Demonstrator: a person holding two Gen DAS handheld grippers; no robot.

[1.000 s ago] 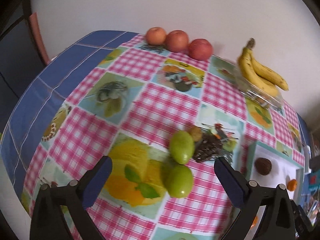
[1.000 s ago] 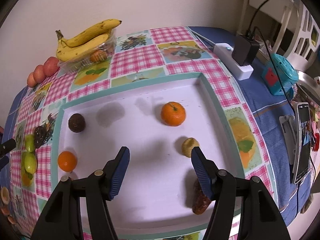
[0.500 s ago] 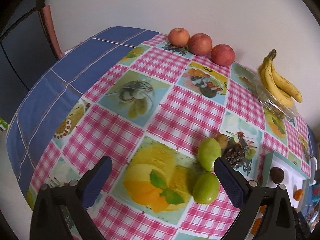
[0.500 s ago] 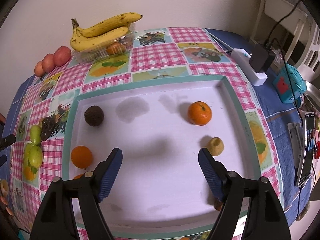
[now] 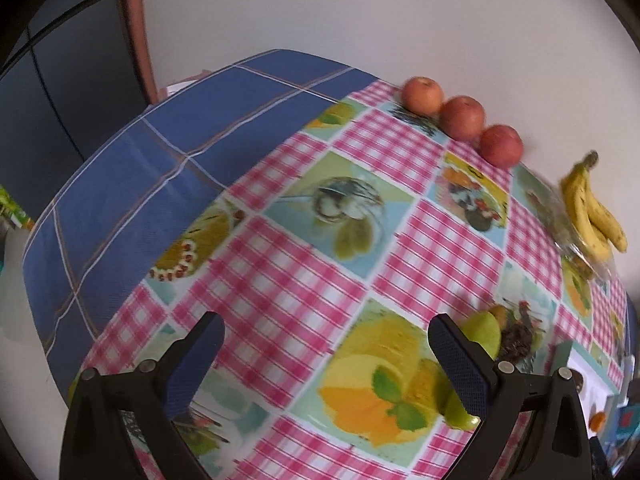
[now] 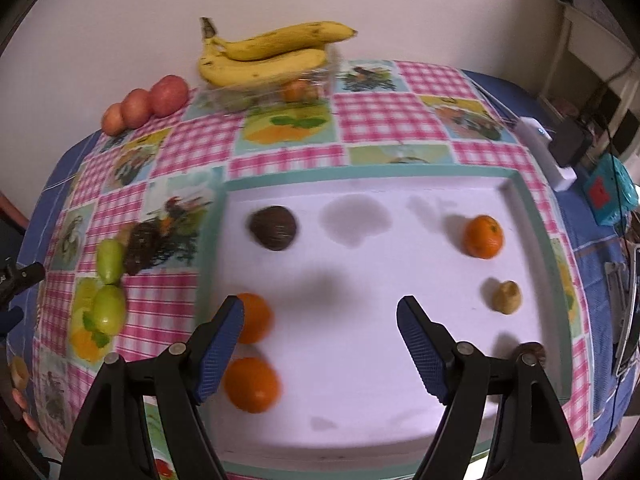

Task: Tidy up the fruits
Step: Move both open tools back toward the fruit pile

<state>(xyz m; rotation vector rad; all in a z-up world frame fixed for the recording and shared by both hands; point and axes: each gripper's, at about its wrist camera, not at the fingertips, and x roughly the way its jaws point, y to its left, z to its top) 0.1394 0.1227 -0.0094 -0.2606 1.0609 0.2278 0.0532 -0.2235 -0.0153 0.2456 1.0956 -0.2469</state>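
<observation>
Fruits are split between the white tray (image 6: pixel 524 216) and the checked tablecloth (image 6: pixel 384 112) around it. In the tray, sorting looks to be by kind: two oranges (image 6: pixel 252 384) sit close together at its left edge, a dark round fruit (image 6: pixel 274 227) is at the far left, a third orange (image 6: pixel 483 237) and a small yellowish fruit (image 6: pixel 507 297) are on the right side, well apart from the pair. Off the tray: two green fruits (image 6: pixel 109 308) just beside its left rim next to a dark clump (image 6: pixel 140 246) I can't identify, three apples (image 5: pixel 462 118) in a row against the wall, bananas (image 6: pixel 264 54) on top of a clear container (image 6: pixel 264 92)

Right gripper (image 6: pixel 320 344) hangs over bare tray floor, jaws wide apart, nothing between them. Left gripper (image 5: pixel 326 354) is over bare cloth, jaws also wide and empty; its right finger partly hides the green fruits

My read: both tools are empty and between picks. Green fruits are the nearest loose items for the left one; likely the next target, but not certain
</observation>
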